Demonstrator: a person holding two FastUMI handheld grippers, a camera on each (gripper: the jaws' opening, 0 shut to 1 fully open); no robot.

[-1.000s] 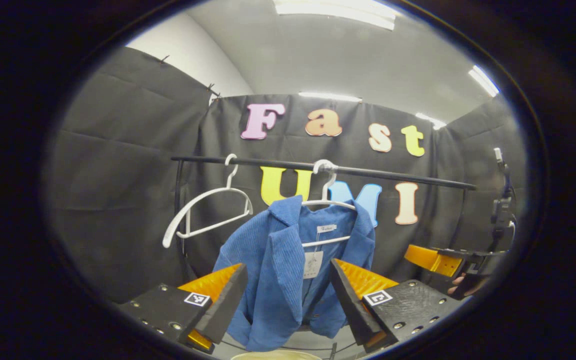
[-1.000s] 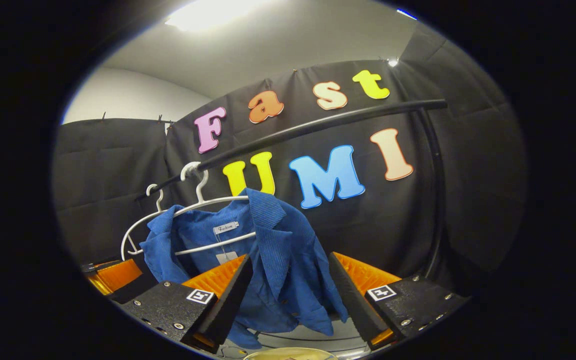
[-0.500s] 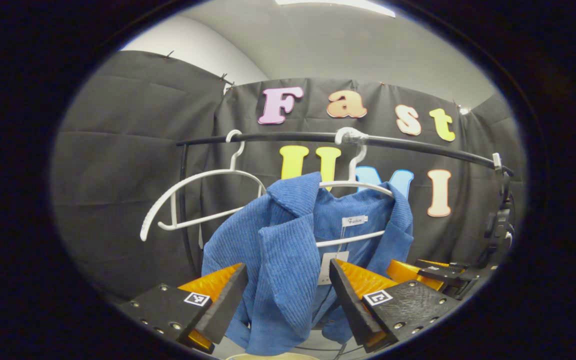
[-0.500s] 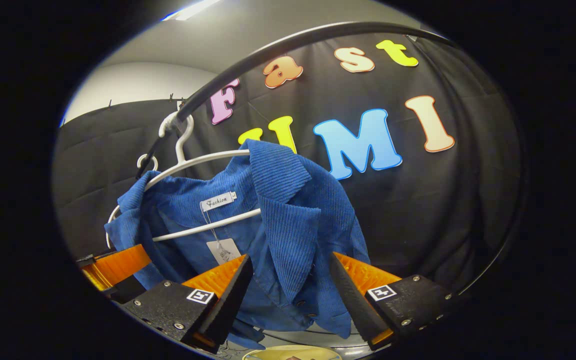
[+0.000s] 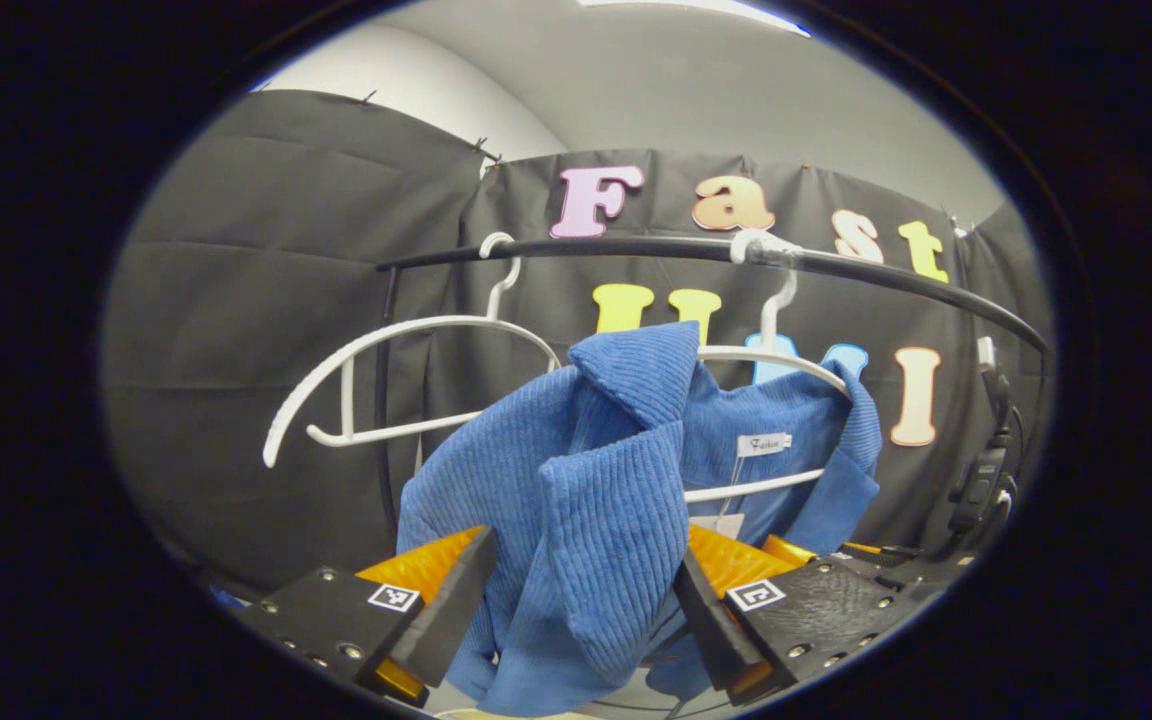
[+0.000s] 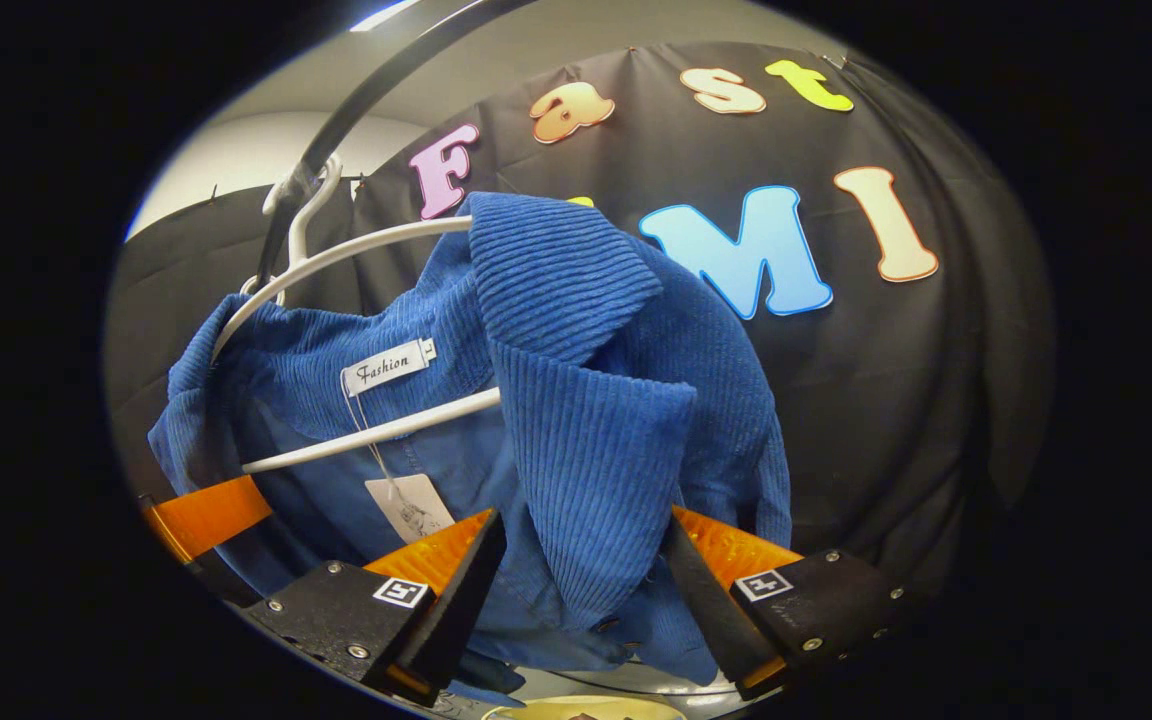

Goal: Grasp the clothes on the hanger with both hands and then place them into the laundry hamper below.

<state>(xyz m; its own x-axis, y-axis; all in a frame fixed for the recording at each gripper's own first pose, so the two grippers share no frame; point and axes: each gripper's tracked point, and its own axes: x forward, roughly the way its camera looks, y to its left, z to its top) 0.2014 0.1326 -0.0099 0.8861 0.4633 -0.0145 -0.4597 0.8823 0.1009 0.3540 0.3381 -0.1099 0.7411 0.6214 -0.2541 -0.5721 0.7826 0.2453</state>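
Left gripper view.
- Left tongs [image 5: 576, 610]: released, jaws spread wide, one on either side of the jacket's lapel; no pad visibly pressing the cloth.
- Blue corduroy jacket [image 5: 596, 520]: hangs open-fronted on a white hanger [image 5: 771, 355], below the black rail [image 5: 636, 248]; collar turned up just under the rail.
- Empty white hanger [image 5: 406, 335]: hooked on the rail, beside the jacket, toward the rail's upright end.
- Right tongs [image 5: 806, 550]: an orange finger shows just beside the jacket's far front panel; whether these are parted or closed cannot be told from here.

Right gripper view.
- Right tongs [image 6: 581, 605]: released, jaws wide apart, straddling the jacket's other lapel [image 6: 586, 480]; cloth lies between the jaws, not yet pinched.
- Jacket: fills the space under the rail [image 6: 356, 100], neck label and swing tag visible inside.
- Left tongs: an orange finger [image 6: 201, 515] shows by the jacket's far edge.
- Pale rim [image 6: 586, 708], below the jacket: probably the laundry hamper, too little visible to be sure.

Step in hand: approach complete on both sides, grasp pending.
Next move calls for: closing both tongs on the lapels together, then lifting the jacket off the hanger's shoulders before lowering it; a pull straight down risks dragging the hanger along.
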